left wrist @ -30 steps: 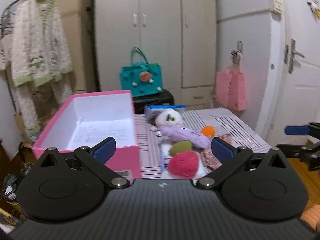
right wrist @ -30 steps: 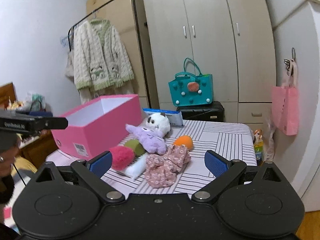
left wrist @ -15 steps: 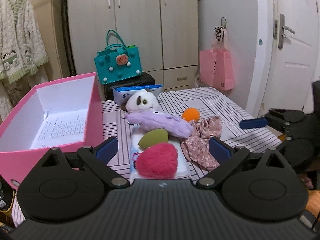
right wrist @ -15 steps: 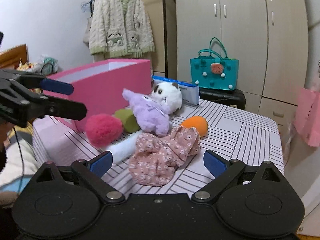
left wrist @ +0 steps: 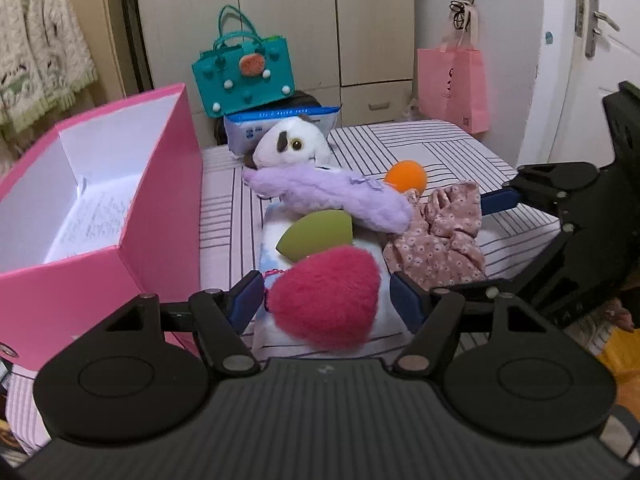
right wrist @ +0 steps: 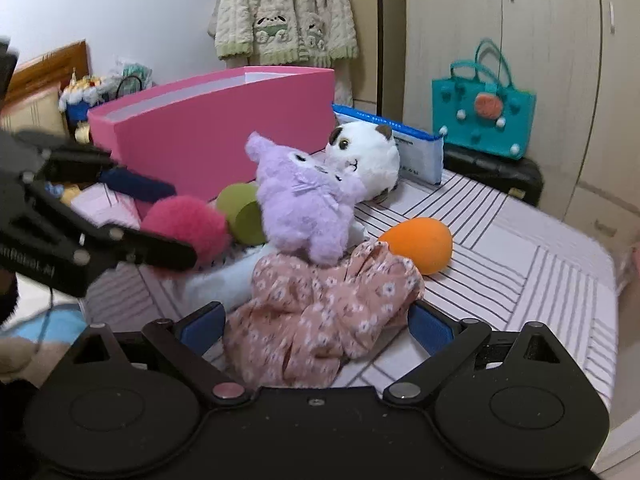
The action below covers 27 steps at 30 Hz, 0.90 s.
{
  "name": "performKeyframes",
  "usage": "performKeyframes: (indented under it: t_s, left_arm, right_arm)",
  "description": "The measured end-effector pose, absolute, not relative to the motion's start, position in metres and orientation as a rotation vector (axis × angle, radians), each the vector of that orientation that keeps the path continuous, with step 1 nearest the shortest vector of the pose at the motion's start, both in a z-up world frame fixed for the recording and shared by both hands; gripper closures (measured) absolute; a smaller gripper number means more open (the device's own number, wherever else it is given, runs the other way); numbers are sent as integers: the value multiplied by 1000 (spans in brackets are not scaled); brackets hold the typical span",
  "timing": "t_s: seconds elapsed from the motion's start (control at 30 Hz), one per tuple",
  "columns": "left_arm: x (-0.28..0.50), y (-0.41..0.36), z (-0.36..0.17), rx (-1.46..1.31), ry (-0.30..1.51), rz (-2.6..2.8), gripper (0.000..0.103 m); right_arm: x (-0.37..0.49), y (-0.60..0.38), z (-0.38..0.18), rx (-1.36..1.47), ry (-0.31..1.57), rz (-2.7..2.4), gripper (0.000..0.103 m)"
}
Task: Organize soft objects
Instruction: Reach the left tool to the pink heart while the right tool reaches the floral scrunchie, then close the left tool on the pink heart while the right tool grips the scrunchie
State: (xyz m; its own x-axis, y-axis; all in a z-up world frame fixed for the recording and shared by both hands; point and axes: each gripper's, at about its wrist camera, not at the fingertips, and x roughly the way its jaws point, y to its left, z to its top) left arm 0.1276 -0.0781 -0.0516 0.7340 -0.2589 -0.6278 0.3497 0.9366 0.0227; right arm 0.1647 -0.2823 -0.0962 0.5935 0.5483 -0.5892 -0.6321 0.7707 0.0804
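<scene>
A: Pink box sitting left of the pile. Floral cloth lying between right gripper pads, jaws spread, not clamping.

B: Pink pom-pom resting between left gripper pads, likewise unclenched; nearer that side.

A striped tabletop carries an open pink box at left, a white plush and wipes pack far, an orange sponge and floral cloth right.

Soft even indoor light, fisheye-bent edges, slight motion blur throughout.
</scene>
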Motion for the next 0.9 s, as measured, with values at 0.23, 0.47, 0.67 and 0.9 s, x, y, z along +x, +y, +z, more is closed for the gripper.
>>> performKeyframes:
  t_s: [0.23,0.47,0.67,0.9]
  left_arm:
    - [140,-76,-59,100,719,-329,49]
    - [143,-75,-61,89,734,-317,54]
    - [144,-71,-58,53,734,-312,58]
    - [143,-71,-50,32,751,-343,58]
  right_arm:
    - [185,-282,-105,-66,672,650,30]
    - [182,-286,-101,-58,691,634,83]
    - [174,-288,-99,-39,704,624,85]
    - [166,-294,-92,-2,738,603,85]
